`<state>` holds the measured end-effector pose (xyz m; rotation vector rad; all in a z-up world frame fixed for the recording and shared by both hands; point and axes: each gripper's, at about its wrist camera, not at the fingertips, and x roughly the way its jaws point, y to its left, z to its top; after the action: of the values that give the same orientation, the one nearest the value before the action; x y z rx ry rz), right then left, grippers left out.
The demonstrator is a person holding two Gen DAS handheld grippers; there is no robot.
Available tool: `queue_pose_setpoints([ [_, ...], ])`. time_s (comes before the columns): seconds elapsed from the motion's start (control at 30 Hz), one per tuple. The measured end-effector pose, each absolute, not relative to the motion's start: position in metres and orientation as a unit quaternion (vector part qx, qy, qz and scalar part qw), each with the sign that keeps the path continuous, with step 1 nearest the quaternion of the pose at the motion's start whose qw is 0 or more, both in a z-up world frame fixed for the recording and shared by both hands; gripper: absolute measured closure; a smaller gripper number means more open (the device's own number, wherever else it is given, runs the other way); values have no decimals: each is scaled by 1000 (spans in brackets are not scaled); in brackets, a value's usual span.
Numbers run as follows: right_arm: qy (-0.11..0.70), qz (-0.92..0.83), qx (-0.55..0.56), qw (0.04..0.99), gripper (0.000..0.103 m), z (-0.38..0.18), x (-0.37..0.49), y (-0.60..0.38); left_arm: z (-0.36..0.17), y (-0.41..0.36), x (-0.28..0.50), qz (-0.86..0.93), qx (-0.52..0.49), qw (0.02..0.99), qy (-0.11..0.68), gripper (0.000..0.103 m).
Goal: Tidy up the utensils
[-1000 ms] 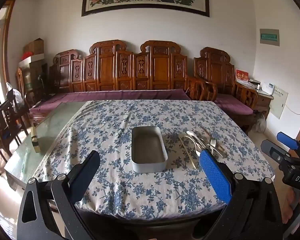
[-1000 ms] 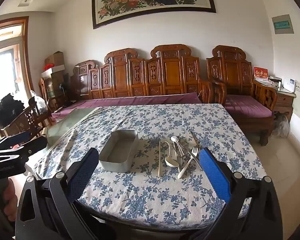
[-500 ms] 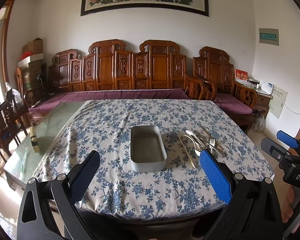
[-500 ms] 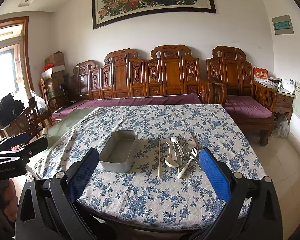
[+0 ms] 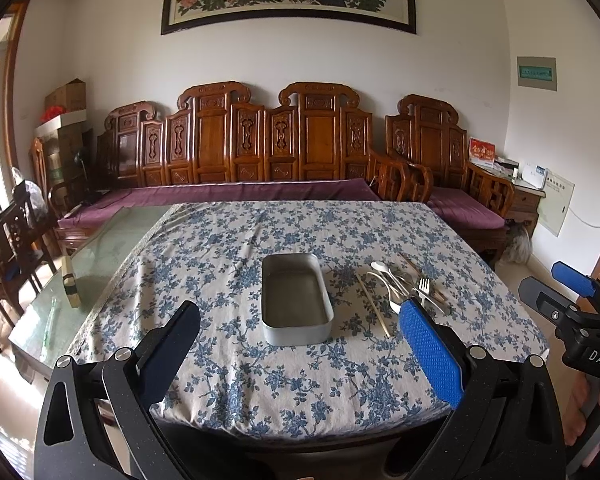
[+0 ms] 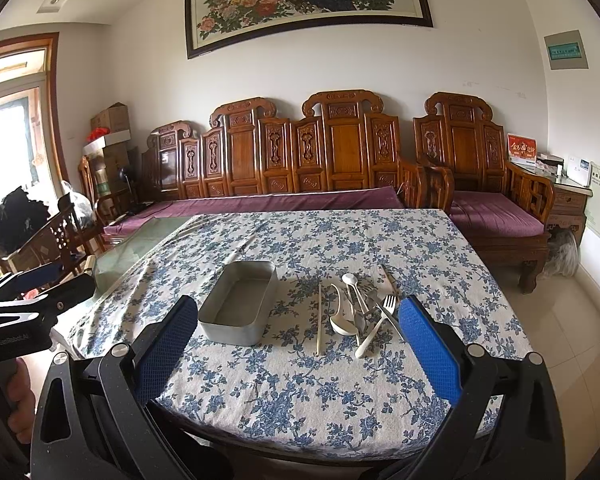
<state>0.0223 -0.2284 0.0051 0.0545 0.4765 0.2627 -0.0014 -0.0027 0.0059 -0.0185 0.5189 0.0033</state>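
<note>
An empty grey metal tin (image 5: 296, 300) (image 6: 239, 302) sits mid-table on the blue-flowered cloth. To its right lies a loose pile of utensils (image 5: 404, 286) (image 6: 360, 310): white spoons, a fork (image 6: 382, 318), and a single chopstick (image 6: 319, 318) nearest the tin. My left gripper (image 5: 300, 354) is open and empty, held before the table's near edge, in line with the tin. My right gripper (image 6: 296, 352) is open and empty, also short of the near edge. The right gripper also shows in the left wrist view (image 5: 564, 300), off the table's right side.
The cloth-covered table (image 5: 300, 392) has a bare glass strip on its left (image 5: 100, 256) with a small block (image 5: 70, 284) on it. A carved wooden sofa (image 6: 300, 168) stands behind the table, wooden chairs (image 6: 52, 236) to the left and a tiled floor to the right.
Both views have barely shifted; the table sits very slightly differently in frame. Both grippers stay open and nothing on the table has moved.
</note>
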Motion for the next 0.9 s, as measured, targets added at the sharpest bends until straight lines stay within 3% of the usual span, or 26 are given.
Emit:
queue_pose_setpoints([
  [0.9, 235, 129, 27, 963, 2, 5, 21, -229, 14, -4, -2, 0, -6, 968, 251, 6],
])
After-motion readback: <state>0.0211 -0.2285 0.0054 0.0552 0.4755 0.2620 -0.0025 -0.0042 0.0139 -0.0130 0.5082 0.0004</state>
